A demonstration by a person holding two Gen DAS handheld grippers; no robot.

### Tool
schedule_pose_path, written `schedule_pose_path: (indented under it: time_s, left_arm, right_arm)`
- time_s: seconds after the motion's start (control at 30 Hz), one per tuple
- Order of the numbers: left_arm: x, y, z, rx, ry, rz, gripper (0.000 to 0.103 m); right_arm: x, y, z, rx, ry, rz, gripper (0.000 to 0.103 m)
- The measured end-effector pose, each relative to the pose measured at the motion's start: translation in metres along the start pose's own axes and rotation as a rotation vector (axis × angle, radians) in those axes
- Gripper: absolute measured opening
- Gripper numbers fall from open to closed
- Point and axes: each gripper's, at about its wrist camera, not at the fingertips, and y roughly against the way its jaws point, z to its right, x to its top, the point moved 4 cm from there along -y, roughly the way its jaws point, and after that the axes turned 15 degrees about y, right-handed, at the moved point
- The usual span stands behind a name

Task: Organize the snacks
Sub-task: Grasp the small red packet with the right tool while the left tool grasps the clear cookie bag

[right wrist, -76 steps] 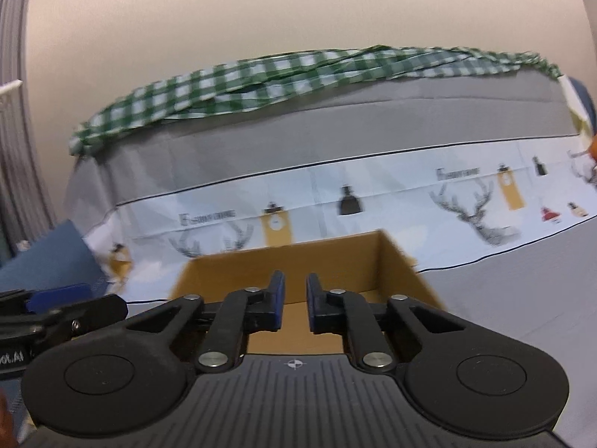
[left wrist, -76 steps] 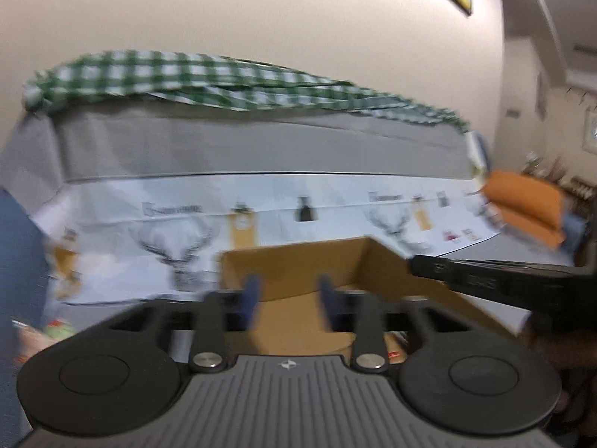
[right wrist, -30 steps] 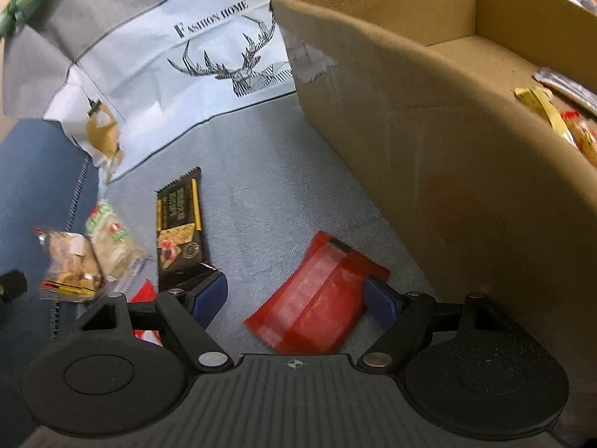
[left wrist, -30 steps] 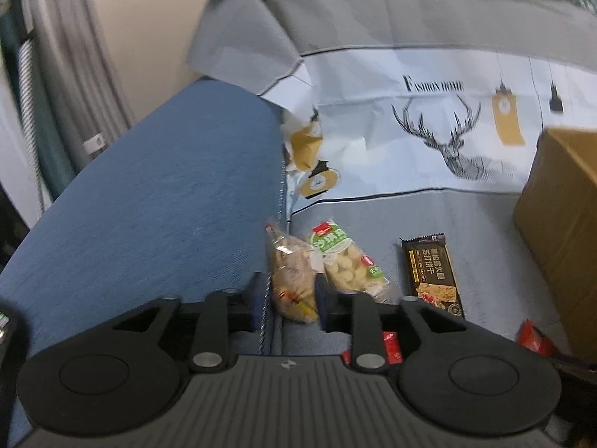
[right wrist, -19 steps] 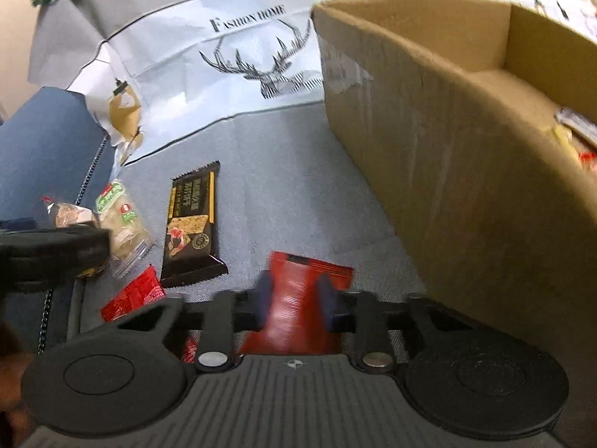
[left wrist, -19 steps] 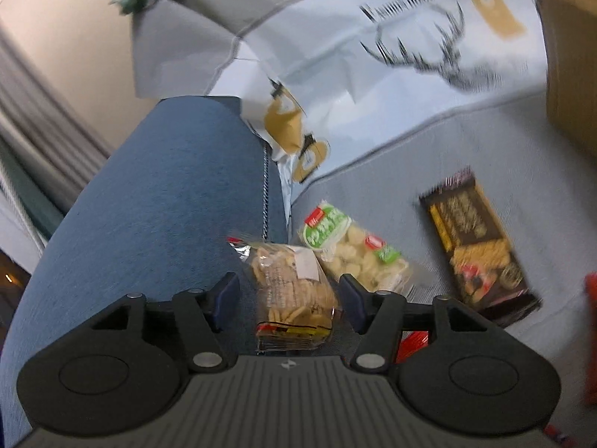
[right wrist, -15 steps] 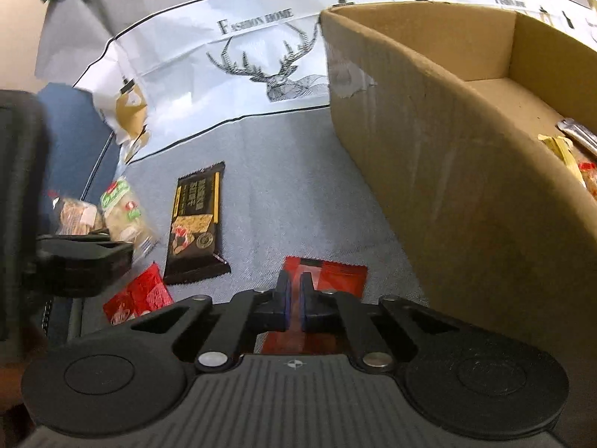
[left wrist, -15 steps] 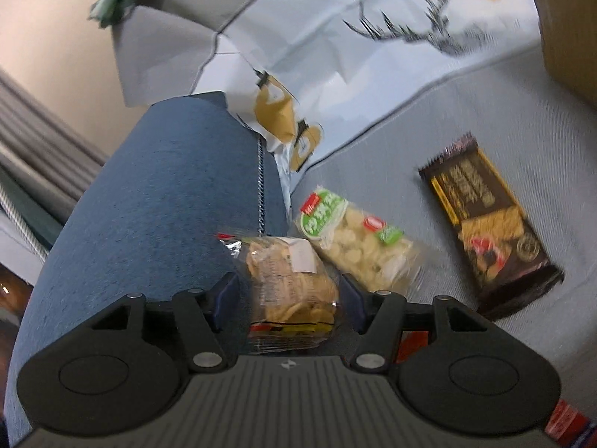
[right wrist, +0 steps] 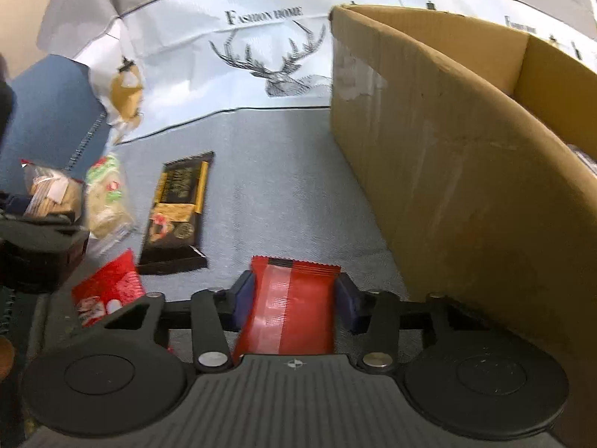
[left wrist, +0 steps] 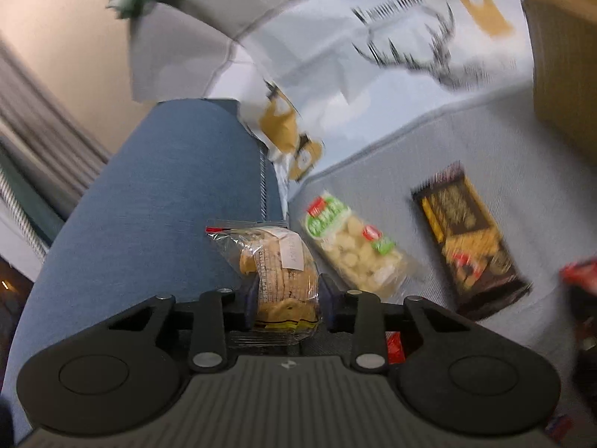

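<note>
While both grippers work low over the grey sofa cover (right wrist: 283,186), the cardboard box (right wrist: 466,156) serves as the landmark: it stands open-topped on the cover, filling the right side of the right wrist view. Left of the box, beyond the cover's deer print, lies the blue cushion (left wrist: 156,201). Between box and cushion the snacks lie spread on the cover. Nearest the box is the red packet (right wrist: 294,302), lying flat just off the box's near corner; the right gripper (right wrist: 294,298) straddles it, its jaws having just been opening, and the blue pads (right wrist: 242,298) stand at the packet's long edges, though whether they press on it cannot be told. Further from the box lies the dark chocolate bar (right wrist: 179,209), then the clear bag of pale puffs (left wrist: 354,246) with a green label, and a smaller red-and-white packet (right wrist: 108,287) nearer the camera. Farthest from the box, at the cushion's edge, the left gripper (left wrist: 287,298) has just been closing and clenches the clear bag of biscuits (left wrist: 276,261), whose sides bulge between the pads.
</note>
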Motion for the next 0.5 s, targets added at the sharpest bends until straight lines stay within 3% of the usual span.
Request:
schedule_pose_path:
  time_s: [0.1,0.23,0.37,0.5]
  left_arm:
    - [0.008,0.022,-0.019,-0.065,0.14,0.014,0.036]
    - [0.006,0.054,-0.038,-0.226,0.329,-0.007,0.036]
    - [-0.007,0.075,-0.044,-0.384,0.435,-0.084,0.037]
    - [-0.022,0.079,-0.043,-0.498,0.518,-0.196,0.037]
  right_arm:
    - [0.002,0.005,0.001,0.051,-0.001,0.018,0.043]
    - [0.007,0.021,-0.004,0.101,0.054,0.069,0.043]
    - [0.006,0.042,-0.007,0.194,0.117,0.077,0.043]
    - [-0.007,0.064,-0.009,0.339,0.194,0.018,0.043]
